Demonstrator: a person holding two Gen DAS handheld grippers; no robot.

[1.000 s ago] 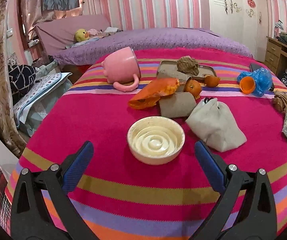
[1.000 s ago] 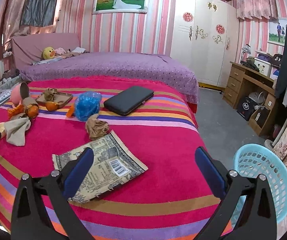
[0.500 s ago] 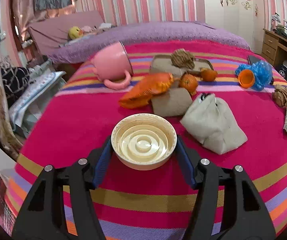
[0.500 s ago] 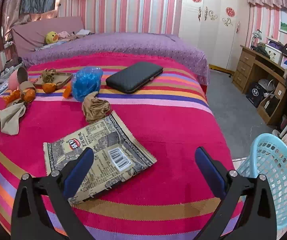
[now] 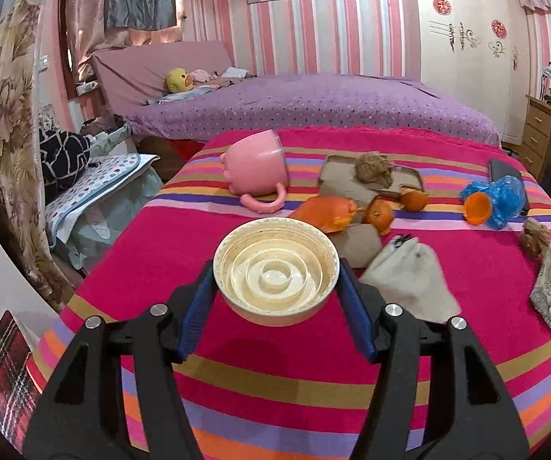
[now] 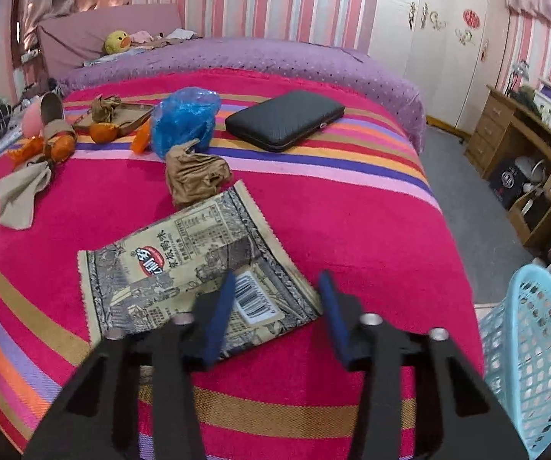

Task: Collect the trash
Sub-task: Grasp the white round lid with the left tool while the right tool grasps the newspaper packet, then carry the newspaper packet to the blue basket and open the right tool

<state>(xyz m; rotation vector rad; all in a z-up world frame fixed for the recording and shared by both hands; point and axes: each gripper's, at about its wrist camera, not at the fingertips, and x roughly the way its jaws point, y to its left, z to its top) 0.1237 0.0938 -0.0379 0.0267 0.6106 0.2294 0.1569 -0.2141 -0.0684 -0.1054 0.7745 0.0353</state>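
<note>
The left gripper (image 5: pixel 276 289) pinched the cream lid (image 5: pixel 276 270) between its fingers, while the right gripper (image 6: pixel 275 314), fingers spread astride the snack wrapper's (image 6: pixel 183 264) corner, risked sliding off that flat foil.

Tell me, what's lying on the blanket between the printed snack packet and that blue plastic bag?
A crumpled brown wrapper, seen in the right wrist view: it rests against the far edge of the printed snack packet, just in front of the blue plastic bag.
</note>
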